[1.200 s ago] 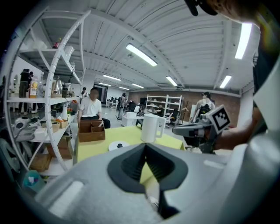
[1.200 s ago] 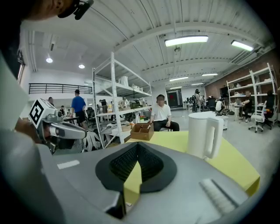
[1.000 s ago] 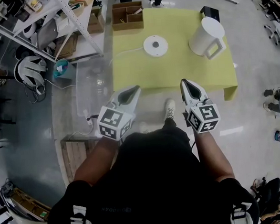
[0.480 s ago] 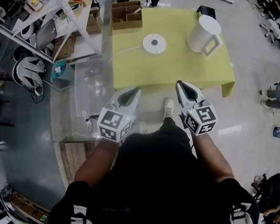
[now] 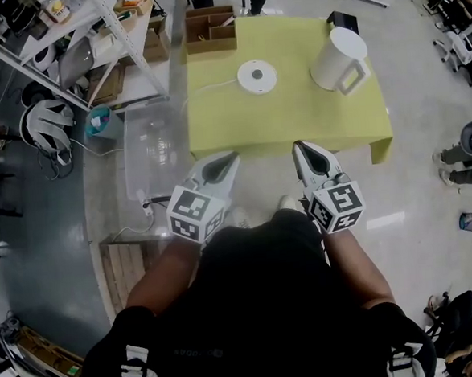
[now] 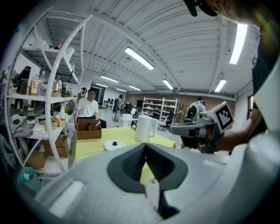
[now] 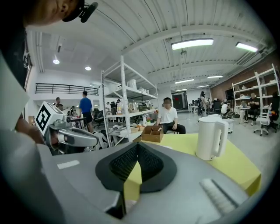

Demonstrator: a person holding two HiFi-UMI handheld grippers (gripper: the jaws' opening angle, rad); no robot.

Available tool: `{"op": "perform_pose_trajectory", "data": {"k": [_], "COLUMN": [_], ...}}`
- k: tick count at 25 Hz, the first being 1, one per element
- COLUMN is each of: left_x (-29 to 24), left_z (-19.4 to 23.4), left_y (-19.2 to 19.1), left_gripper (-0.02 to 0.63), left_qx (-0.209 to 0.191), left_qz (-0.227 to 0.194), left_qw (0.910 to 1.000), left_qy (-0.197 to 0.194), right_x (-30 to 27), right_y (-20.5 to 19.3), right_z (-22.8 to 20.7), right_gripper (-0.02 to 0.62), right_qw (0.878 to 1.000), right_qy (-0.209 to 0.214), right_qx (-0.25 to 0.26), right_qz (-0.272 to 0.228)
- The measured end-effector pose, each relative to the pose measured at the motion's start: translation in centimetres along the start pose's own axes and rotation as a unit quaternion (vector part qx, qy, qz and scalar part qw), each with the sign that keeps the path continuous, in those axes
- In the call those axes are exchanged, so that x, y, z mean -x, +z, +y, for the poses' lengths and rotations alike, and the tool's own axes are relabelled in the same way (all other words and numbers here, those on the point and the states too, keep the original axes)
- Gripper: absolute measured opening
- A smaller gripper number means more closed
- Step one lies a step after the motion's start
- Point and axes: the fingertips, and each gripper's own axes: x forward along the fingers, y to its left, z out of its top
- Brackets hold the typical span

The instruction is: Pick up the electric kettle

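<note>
The white electric kettle [image 5: 338, 60] stands upright on the far right of the yellow table [image 5: 295, 115], its handle turned toward me; it also shows as kettle [image 6: 145, 128] and kettle [image 7: 211, 138]. Its round white base [image 5: 256, 76] lies apart, left of it, with a cord trailing off the table's left side. My left gripper [image 5: 223, 159] and right gripper [image 5: 303, 148] hover side by side just short of the table's near edge, well away from the kettle. Both are shut with nothing between the jaws, seen too as left gripper [image 6: 145, 146] and right gripper [image 7: 137, 145].
A cardboard box [image 5: 210, 28] sits at the table's far left corner, a black item [image 5: 341, 20] behind the kettle. A metal shelf rack [image 5: 89, 41] stands to the left, a clear plastic bin [image 5: 151, 145] and a wooden pallet [image 5: 127, 262] on the floor. A person [image 7: 169, 117] sits beyond the table.
Both grippers have moved forward toward the table's near edge, the right one a little more. The kettle and base stand where they were. The jaws stay shut.
</note>
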Motion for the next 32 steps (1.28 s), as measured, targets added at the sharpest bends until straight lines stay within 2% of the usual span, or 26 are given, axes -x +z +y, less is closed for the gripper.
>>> {"op": "perform_pose_trajectory", "data": {"k": [13, 32], "left_x": [-3.3, -6.5], "left_z": [-2.4, -5.0], "left_y": [1.2, 2.9], "left_gripper": [0.003, 0.003], "left_qx": [-0.005, -0.005], "left_qz": [0.005, 0.001], "left_qw": [1.0, 0.999], "left_qy": [-0.005, 0.044], "right_x": [1.3, 2.6], "right_y": [0.7, 0.2], "right_z": [-3.2, -7.2], "right_gripper": [0.005, 0.005], "right_qw": [1.0, 0.998], "right_qy": [0.009, 0.058], "right_qx": [0.002, 0.008], "right_qz": [0.001, 0.014]}}
